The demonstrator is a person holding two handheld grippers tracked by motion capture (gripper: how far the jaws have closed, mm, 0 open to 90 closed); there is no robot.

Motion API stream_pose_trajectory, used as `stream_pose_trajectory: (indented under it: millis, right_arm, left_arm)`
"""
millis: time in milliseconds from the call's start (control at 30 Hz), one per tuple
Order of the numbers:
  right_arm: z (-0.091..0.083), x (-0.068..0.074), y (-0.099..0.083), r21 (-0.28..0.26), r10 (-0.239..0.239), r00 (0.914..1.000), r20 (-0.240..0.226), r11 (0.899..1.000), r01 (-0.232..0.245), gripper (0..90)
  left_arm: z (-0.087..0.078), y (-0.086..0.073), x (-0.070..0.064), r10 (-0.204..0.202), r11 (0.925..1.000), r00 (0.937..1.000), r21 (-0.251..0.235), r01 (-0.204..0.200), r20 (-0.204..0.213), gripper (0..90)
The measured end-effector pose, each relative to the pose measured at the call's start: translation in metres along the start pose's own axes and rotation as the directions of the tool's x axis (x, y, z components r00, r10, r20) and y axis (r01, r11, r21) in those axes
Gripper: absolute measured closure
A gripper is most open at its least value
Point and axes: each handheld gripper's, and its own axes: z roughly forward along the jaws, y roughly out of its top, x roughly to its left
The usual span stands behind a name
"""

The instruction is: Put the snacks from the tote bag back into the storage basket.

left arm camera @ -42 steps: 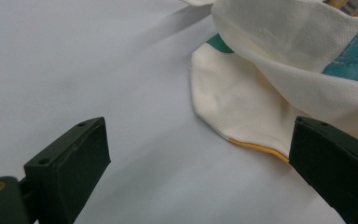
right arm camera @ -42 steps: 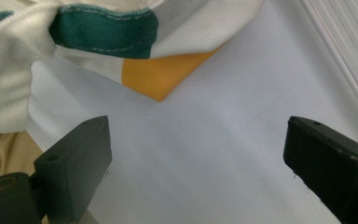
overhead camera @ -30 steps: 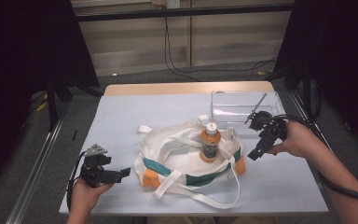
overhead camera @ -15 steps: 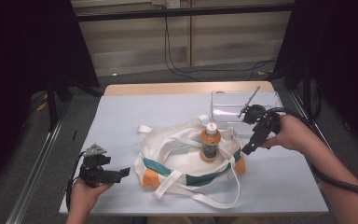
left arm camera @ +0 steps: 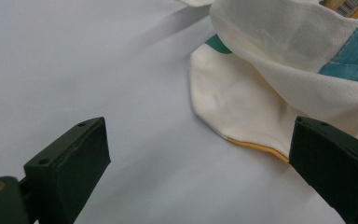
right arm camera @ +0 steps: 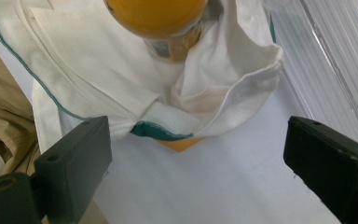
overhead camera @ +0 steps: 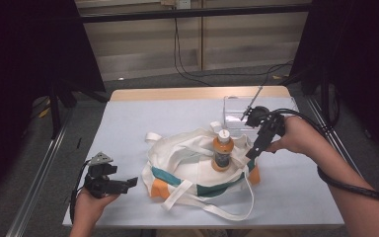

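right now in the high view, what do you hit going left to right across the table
left claw held open near the table's front edge → cream canvas tote bag with teal and orange trim → orange drink bottle with a white cap standing on the bag → open right claw → clear plastic box

One cloth bag (overhead camera: 197,168) lies at the centre of the one table (overhead camera: 143,123). One bottle (overhead camera: 222,150) stands on the bag, toward 2 o'clock of its middle. One clear plastic box (overhead camera: 237,111) sits at 1 o'clock from the bag. Two grippers are out: the left gripper (overhead camera: 128,183) at 8 o'clock, the right gripper (overhead camera: 252,150) at 3 o'clock.
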Motion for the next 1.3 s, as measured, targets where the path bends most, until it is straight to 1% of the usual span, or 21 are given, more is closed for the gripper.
stream_pose_trajectory:
  millis: [100,133,167,233,367,400,600,633,667,800,900,967,1033,1167,1300]
  right_arm:
    - [0.0,0.001,0.003,0.001,0.001,1.0,-0.007,1.0,-0.001,7.4]
    - [0.001,0.001,0.006,0.003,-0.007,0.9999,-0.008,1.0,0.007,7.4]
    - [0.002,0.002,0.007,-0.004,-0.003,0.9999,-0.01,1.0,0.002,7.4]
    - [0.001,0.002,0.008,0.003,-0.009,0.9999,-0.01,1.0,0.009,7.4]
    - [0.002,0.004,0.014,-0.009,-0.014,0.9998,-0.01,1.0,0.014,7.4]
    - [0.002,0.004,0.016,-0.002,-0.018,0.9998,-0.011,1.0,0.018,7.4]
    - [0.004,0.007,0.024,-0.005,-0.026,0.9995,-0.021,1.0,0.026,7.4]
    - [0.006,0.007,0.027,-0.008,-0.032,0.9992,-0.023,0.999,0.032,7.4]
    - [0.007,0.008,0.028,-0.012,-0.027,0.9993,-0.025,1.0,0.027,7.4]
    - [0.011,0.01,0.034,-0.001,-0.037,0.9988,-0.031,0.999,0.037,7.4]
    - [0.014,0.012,0.038,0.0,-0.048,0.9984,-0.031,0.999,0.048,7.4]
    - [0.015,0.013,0.039,-0.002,-0.046,0.9984,-0.033,0.999,0.046,7.4]
    - [0.017,0.015,0.043,-0.001,-0.061,0.9976,-0.034,0.998,0.061,7.5]
    - [0.02,0.017,0.048,0.008,-0.069,0.9967,-0.042,0.998,0.069,7.6]
    - [0.023,0.018,0.052,0.001,-0.078,0.9961,-0.042,0.997,0.078,7.7]
  left_arm:
    - [0.0,0.0,0.0,0.004,1.0,1.0,0.001,-0.004,-0.001,4.8]
    - [0.0,0.0,0.0,0.008,1.0,1.0,0.001,-0.008,0.0,4.8]
    - [0.0,0.0,0.0,0.006,1.0,1.0,0.0,-0.006,0.0,4.8]
    - [0.001,0.0,0.0,0.005,1.0,1.0,-0.001,-0.005,0.0,4.8]
    - [0.001,0.0,0.001,0.011,0.9999,0.9999,0.004,-0.011,0.001,4.8]
    - [0.0,0.0,0.001,0.012,0.9999,0.9999,0.006,-0.012,0.002,4.8]
    - [0.001,0.0,0.001,0.011,0.9999,0.9999,0.009,-0.011,0.009,4.8]
    - [0.001,0.0,0.001,0.015,0.9998,0.9998,0.012,-0.015,0.01,4.8]
    - [0.001,0.0,0.001,0.015,0.9998,0.9998,0.012,-0.015,0.01,4.8]
    - [0.001,0.0,0.001,0.015,0.9998,0.9998,0.01,-0.015,0.01,4.8]
    - [0.001,0.0,0.001,0.01,0.9998,0.9999,0.014,-0.01,0.009,4.8]
    - [0.001,0.0,0.001,0.012,0.9999,0.9999,0.012,-0.012,0.011,4.8]
    - [0.001,0.001,0.001,0.015,0.9998,0.9998,0.016,-0.015,0.01,4.8]
    - [0.001,0.001,0.001,0.015,0.9998,0.9998,0.015,-0.015,0.01,4.8]
    - [0.001,0.001,0.001,0.015,0.9998,0.9998,0.015,-0.015,0.01,4.8]
